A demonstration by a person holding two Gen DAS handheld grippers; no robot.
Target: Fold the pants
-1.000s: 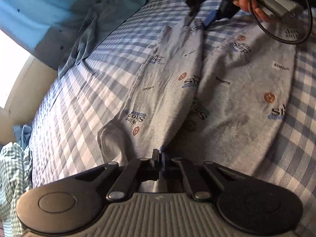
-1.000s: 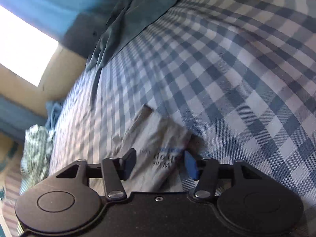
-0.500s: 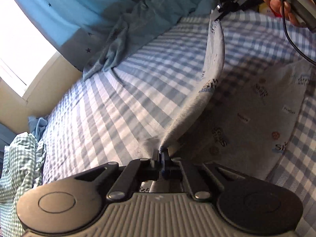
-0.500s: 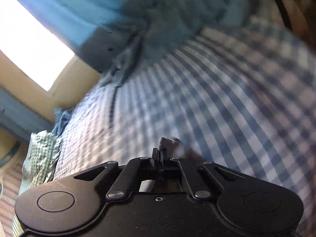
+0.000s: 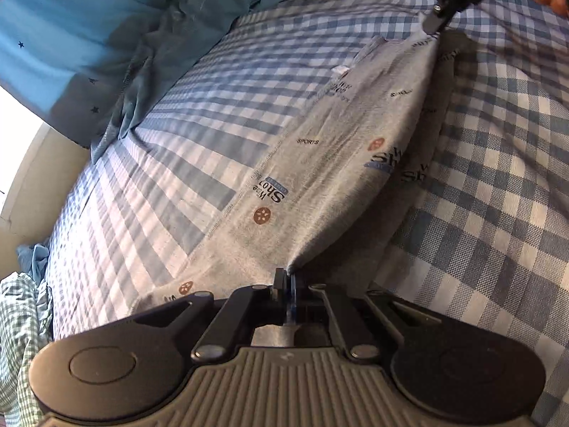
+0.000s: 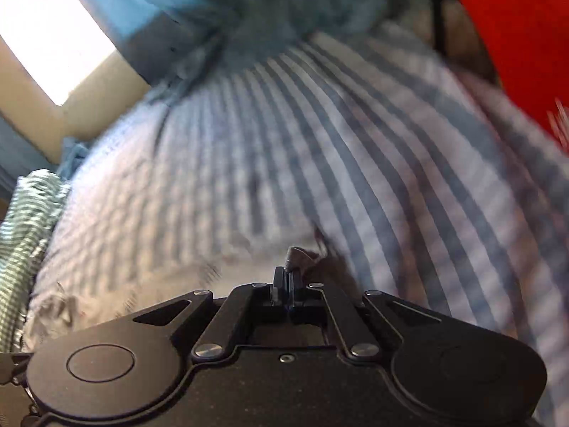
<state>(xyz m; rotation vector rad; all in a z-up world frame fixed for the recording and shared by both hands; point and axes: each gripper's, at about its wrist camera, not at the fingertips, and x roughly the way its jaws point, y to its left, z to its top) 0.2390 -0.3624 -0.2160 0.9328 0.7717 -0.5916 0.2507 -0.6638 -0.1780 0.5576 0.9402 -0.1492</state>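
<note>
Pants now folded over, bedsheet beside bare.

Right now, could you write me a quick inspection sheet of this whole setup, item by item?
Surface: bed with a blue and white checked sheet.
Job's things: grey printed pants, folded lengthwise and stretched between both grippers.
Clutter: rumpled teal cloth at the far edge; green checked fabric at the left side.
Grippers: left gripper shut on the near end of the pants; right gripper shut on the far end, with a tuft of grey cloth showing between its pads in its own blurred view.
Cables: nothing seen.
Surroundings: blue curtain with small stars, a bright window beside it; something red at the right.
</note>
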